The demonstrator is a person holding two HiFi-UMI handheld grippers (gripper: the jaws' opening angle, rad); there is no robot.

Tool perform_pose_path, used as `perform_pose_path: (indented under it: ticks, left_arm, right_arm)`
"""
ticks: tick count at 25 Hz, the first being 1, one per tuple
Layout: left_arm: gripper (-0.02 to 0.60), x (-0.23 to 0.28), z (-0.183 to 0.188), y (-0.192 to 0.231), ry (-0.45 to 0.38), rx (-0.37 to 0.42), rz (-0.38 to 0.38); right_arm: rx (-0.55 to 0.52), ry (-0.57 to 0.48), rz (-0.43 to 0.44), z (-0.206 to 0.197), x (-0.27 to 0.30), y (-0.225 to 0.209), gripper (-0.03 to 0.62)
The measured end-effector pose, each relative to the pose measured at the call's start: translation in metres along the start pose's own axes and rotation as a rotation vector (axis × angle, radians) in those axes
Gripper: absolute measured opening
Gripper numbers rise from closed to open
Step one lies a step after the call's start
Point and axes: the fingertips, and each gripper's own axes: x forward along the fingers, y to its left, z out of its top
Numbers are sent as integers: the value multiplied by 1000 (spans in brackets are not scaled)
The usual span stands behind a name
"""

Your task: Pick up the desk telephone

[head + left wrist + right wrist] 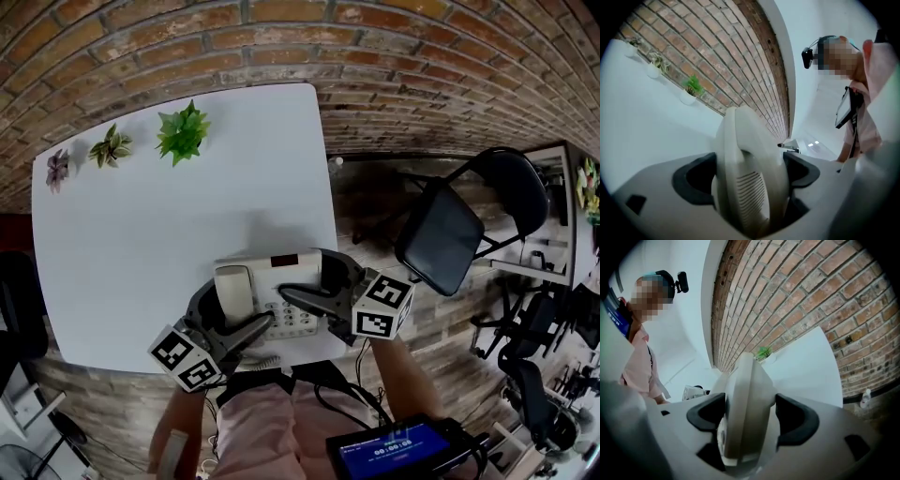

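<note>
Left claw (230, 317), at the near edge of the white surface (141, 216), is clamped on the left side of the desk telephone (272, 281). In the left gripper view the cream casing with its slotted grille fills the whole gap, and both dark pads (693, 180) look pressed against it.

The telephone sits close to the near edge, towards the near right corner, handset on its cradle at the left and keypad to the right.

On its right side my right claw (323, 281) pinches the casing in the same way. The right gripper view shows the body wedged between the jaws with no gap on either side.

I judge the reaching and gripping as done, since I have hold of both sides. The lift itself is what is left. From above, the telephone appears level with the surface, and I cannot tell whether it has cleared it. Three small potted plants (183, 131) along the far edge are well apart from all this.
</note>
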Motion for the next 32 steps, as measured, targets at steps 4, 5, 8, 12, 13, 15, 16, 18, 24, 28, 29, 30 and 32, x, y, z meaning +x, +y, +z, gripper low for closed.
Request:
perform_pose_path:
  ticks: [4, 5, 8, 12, 13, 15, 16, 18, 24, 28, 29, 30, 32]
  left_arm:
    - [445, 0, 4, 0, -35, 29, 1]
    - [445, -1, 4, -1, -47, 39, 8]
    - [443, -7, 5, -6, -83, 84, 19]
    - [443, -13, 7, -14, -125, 139, 23]
    - [443, -14, 7, -15, -127, 145, 24]
    - [443, -12, 6, -14, -114, 135, 21]
    - [443, -12, 4, -13, -97, 118, 13]
    - [443, -11, -1, -10, -40, 72, -19]
    - [448, -14, -11, -10, 36, -94, -125]
    - [448, -6, -13, -7, 44, -96, -100]
    - [448, -5, -13, -6, 43, -102, -96]
    - [448, -4, -13, -6, 44, -106, -93]
    - [446, -5, -13, -7, 51, -105, -91]
  right_arm:
    - [-2, -10, 8, 1, -2, -1, 346]
    - [3, -5, 10, 0, -1, -1, 347]
    - [62, 44, 25, -5, 3, -1, 392]
    - [144, 129, 112, -18, 6, 9, 409]
    - [146, 150, 147, -21, 8, 15, 389]
    - [131, 163, 203, -24, 12, 26, 318]
    - [129, 156, 220, -25, 12, 29, 242]
    - [143, 142, 233, -27, 12, 31, 234]
    - [131, 134, 269, -27, 12, 34, 225]
    - [154, 121, 257, -27, 13, 30, 224]
    - [163, 116, 251, -26, 13, 29, 222]
    - [169, 115, 247, -26, 12, 28, 222]
    - [169, 123, 244, -27, 12, 29, 222]
